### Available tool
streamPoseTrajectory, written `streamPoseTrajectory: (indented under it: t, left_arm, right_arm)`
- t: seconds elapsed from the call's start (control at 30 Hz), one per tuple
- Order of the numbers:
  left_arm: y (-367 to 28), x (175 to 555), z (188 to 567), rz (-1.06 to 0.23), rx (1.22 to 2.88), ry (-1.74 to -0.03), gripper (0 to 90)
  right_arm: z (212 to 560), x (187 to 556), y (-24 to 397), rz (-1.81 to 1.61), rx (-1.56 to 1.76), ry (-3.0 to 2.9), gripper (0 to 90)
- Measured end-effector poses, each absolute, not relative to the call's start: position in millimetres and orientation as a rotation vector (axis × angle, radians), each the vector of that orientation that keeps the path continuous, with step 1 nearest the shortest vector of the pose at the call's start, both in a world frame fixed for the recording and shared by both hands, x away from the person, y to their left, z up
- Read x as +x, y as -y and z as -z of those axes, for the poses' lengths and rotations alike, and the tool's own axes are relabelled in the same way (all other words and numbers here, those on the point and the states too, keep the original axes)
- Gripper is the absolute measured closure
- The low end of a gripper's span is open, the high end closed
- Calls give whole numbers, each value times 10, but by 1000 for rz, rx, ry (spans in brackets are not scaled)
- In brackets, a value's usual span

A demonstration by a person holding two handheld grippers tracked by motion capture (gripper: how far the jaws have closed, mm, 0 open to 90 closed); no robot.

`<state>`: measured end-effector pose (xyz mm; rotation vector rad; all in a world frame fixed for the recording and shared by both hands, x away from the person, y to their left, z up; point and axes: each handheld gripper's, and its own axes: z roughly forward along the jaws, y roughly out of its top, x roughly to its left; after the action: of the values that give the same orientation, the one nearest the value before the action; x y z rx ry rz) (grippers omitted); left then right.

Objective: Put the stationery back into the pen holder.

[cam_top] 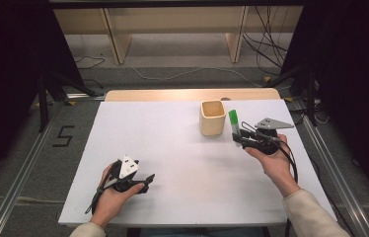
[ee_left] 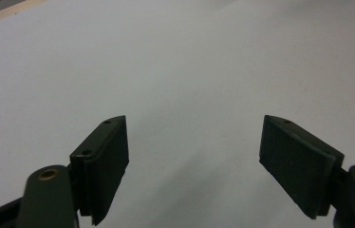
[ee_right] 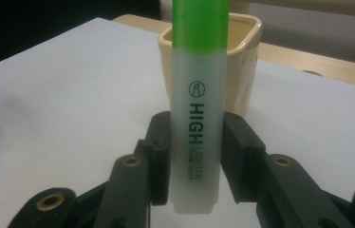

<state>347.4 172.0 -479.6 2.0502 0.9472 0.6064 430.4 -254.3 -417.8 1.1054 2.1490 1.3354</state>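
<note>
A highlighter (ee_right: pixel 197 109) with a green cap and a pale translucent body stands upright between the jaws of my right gripper (ee_right: pixel 196 159), which is shut on its lower part. From above, the highlighter (cam_top: pixel 234 126) and right gripper (cam_top: pixel 244 139) are at the right of the white table, just right of a cream square cup (cam_top: pixel 212 117). That cup (ee_right: pixel 242 66) stands close behind the highlighter in the right gripper view. My left gripper (cam_top: pixel 145 181) rests low at the front left; its pads (ee_left: pixel 107 161) stand wide apart over bare table, open and empty.
A white board (cam_top: pixel 172 163) covers the wooden table, whose far edge (cam_top: pixel 192 94) shows behind it. Metal rails run along the floor on both sides. Cables lie on the floor beyond the table.
</note>
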Motion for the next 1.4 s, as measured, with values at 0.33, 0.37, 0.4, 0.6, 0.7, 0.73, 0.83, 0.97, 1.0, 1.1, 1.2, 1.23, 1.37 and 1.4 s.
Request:
streamPoseTrajectory:
  t: [0.33, 0.37, 0.4, 0.6, 0.7, 0.73, 0.83, 0.97, 1.0, 1.1, 1.2, 1.23, 1.37, 1.4]
  left_arm:
    - [-1713, 3473, 4795, -610, 2049, -945, 246]
    - [-1714, 3473, 4795, -610, 2048, -946, 246]
    - [-1714, 3474, 4795, -609, 2048, -946, 246]
    - [-1714, 3475, 4795, -610, 2048, -946, 246]
    - [-1714, 3475, 4795, -609, 2047, -947, 246]
    - [-1714, 3474, 4795, -609, 2046, -947, 246]
    - [-1713, 3474, 4795, -609, 2046, -947, 246]
    - [-1714, 3475, 4793, -608, 2047, -948, 246]
    - [-1713, 3475, 4794, -608, 2046, -948, 246]
    - [-1713, 3475, 4794, -607, 2045, -949, 246]
    - [-1713, 3475, 4795, -607, 2045, -949, 246]
    - [-1714, 3475, 4794, -607, 2047, -948, 246]
    - [-1715, 3474, 4794, -607, 2047, -948, 245]
    - [-1714, 3474, 4795, -605, 2046, -950, 246]
  right_arm:
    - [4124, 4359, 2507, -1347, 1102, -2117, 661]
    - [4122, 4365, 2504, -1352, 1104, -2112, 661]
    - [4118, 4370, 2502, -1350, 1108, -2109, 661]
    - [4104, 4401, 2498, -1364, 1111, -2085, 661]
    - [4095, 4412, 2489, -1369, 1119, -2082, 661]
    - [4095, 4418, 2488, -1371, 1117, -2080, 661]
    - [4100, 4432, 2478, -1372, 1125, -2072, 661]
    - [4101, 4457, 2470, -1376, 1117, -2064, 661]
    - [4095, 4458, 2465, -1375, 1127, -2065, 661]
    - [4081, 4478, 2449, -1381, 1126, -2059, 661]
    - [4071, 4499, 2431, -1383, 1115, -2055, 661]
    - [4068, 4503, 2421, -1385, 1122, -2053, 661]
    - [4060, 4523, 2399, -1387, 1117, -2051, 661]
    - [4058, 4529, 2396, -1389, 1112, -2049, 661]
